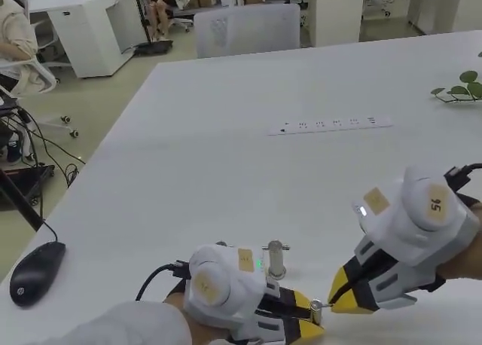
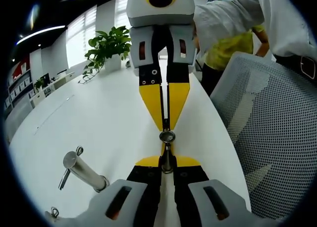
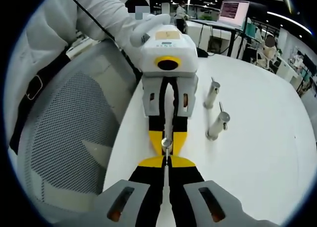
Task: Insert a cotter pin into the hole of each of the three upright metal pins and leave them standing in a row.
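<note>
My left gripper (image 1: 312, 326) is low at the table's near edge, shut on a small metal pin (image 1: 316, 309) that stands between its yellow jaws (image 2: 167, 160). My right gripper (image 1: 335, 303) meets it tip to tip from the right, shut on a thin cotter pin (image 3: 167, 155) whose end sits at the metal pin's head (image 3: 167, 142). Just behind, a second metal pin (image 1: 276, 258) stands upright with a cotter pin through it. The right gripper view has that pin (image 3: 219, 124) and a third pin (image 3: 213, 93) standing side by side, each with a cotter pin.
A white power strip (image 1: 329, 124) lies mid-table. A black mouse (image 1: 36, 272) sits at the left edge and a plant sprig (image 1: 461, 89) at the far right. A grey chair (image 1: 247, 29) stands beyond the table, and a mesh chair back (image 2: 267, 123) is close by the near edge.
</note>
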The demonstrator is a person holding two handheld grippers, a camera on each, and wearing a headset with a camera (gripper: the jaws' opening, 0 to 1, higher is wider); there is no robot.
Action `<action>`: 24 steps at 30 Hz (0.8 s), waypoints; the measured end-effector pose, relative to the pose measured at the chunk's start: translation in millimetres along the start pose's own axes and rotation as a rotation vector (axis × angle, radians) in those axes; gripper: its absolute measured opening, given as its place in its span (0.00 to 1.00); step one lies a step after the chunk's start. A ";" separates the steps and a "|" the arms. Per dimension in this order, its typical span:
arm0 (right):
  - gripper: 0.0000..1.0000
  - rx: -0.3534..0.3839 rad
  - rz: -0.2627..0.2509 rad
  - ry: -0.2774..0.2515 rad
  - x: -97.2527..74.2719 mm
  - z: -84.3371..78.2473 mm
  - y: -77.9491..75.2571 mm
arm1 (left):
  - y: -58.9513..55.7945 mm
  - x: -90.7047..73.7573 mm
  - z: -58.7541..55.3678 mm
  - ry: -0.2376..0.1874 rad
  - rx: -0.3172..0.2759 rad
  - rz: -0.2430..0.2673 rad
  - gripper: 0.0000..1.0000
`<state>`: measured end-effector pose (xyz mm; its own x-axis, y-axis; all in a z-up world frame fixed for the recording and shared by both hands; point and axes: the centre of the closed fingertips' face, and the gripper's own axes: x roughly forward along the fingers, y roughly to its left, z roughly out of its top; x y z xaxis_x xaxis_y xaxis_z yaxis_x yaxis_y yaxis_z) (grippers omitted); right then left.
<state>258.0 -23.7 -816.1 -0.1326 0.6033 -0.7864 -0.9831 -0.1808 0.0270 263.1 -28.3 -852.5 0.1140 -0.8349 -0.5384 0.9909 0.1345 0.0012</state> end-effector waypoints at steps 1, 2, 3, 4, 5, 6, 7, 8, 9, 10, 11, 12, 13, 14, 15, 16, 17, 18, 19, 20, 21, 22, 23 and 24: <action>0.03 -0.004 0.001 0.001 0.4 0.7 0.0 | 0.0 0.0 0.0 0.000 0.000 0.000 0.06; 0.03 -0.005 0.002 0.002 0.8 0.8 -0.3 | 0.1 0.0 0.0 0.000 0.000 0.000 0.06; 0.03 -0.007 0.001 0.003 1.1 1.1 -0.6 | 0.1 0.0 0.0 0.000 -0.001 0.001 0.06; 0.03 -0.009 0.003 0.005 1.7 1.3 -0.7 | 0.1 0.0 0.0 -0.001 -0.002 0.001 0.06; 0.03 -0.011 0.004 0.005 1.9 1.7 -0.6 | 0.1 0.1 0.0 -0.001 -0.002 0.000 0.06; 0.03 -0.012 0.004 0.006 2.4 2.1 -0.7 | 0.2 0.2 0.0 0.000 -0.002 0.001 0.06; 0.03 -0.013 0.005 0.007 2.7 2.3 -0.7 | 0.2 0.2 0.1 0.000 -0.002 0.000 0.06; 0.03 -0.018 0.005 0.011 3.2 2.4 -1.1 | 0.2 0.3 0.1 -0.001 -0.001 0.000 0.06; 0.03 -0.024 0.004 0.013 3.3 2.6 -1.3 | 0.2 0.3 0.0 -0.001 -0.003 0.000 0.06; 0.03 -0.027 0.005 0.015 3.6 3.0 -1.2 | 0.2 0.2 0.0 -0.001 -0.002 0.000 0.06; 0.03 -0.029 0.007 0.016 3.9 3.7 -0.9 | 0.3 0.3 0.0 -0.001 -0.002 0.000 0.06; 0.03 -0.031 0.008 0.018 4.2 3.7 -0.9 | 0.3 0.3 0.0 -0.001 -0.002 0.000 0.06; 0.03 -0.033 0.009 0.019 4.5 4.0 -1.0 | 0.5 0.4 0.0 0.000 -0.002 0.000 0.06; 0.03 -0.035 0.009 0.021 4.7 4.3 -1.0 | 0.6 0.4 -0.1 0.000 -0.002 0.000 0.06; 0.03 -0.038 0.009 0.024 5.0 4.7 -1.1 | 0.6 0.5 -0.1 -0.001 -0.003 0.000 0.06; 0.03 -0.043 0.009 0.027 5.3 4.7 -1.3 | 0.8 0.6 -0.1 -0.001 -0.003 0.001 0.06; 0.03 -0.047 0.009 0.030 5.2 4.6 -1.5 | 1.0 0.5 -0.3 -0.001 -0.004 0.001 0.06; 0.03 -0.049 0.009 0.033 5.4 4.6 -1.5 | 1.1 0.5 -0.4 -0.002 -0.005 0.001 0.06; 0.03 -0.051 0.010 0.036 5.4 4.5 -1.6 | 1.1 0.5 -0.4 -0.002 -0.005 0.001 0.06; 0.04 -0.052 0.011 0.038 5.5 4.6 -1.6 | 1.2 0.5 -0.3 -0.002 -0.005 0.001 0.06; 0.04 -0.050 0.012 0.041 5.5 4.5 -1.7 | 1.2 0.5 -0.3 -0.002 -0.005 0.001 0.06; 0.04 -0.050 0.013 0.043 5.5 4.4 -1.2 | 1.2 0.5 -0.3 -0.002 -0.004 0.001 0.06; 0.04 -0.051 0.014 0.047 5.4 4.1 -0.9 | 1.2 0.7 -0.3 -0.002 -0.005 0.001 0.06; 0.04 -0.052 0.015 0.049 5.6 3.8 -0.7 | 1.2 0.7 -0.3 -0.002 -0.006 0.001 0.06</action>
<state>257.4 -17.2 -818.1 -0.1396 0.5620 -0.8153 -0.9732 -0.2300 0.0080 264.4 -28.5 -853.1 0.1153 -0.8360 -0.5365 0.9903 0.1387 -0.0032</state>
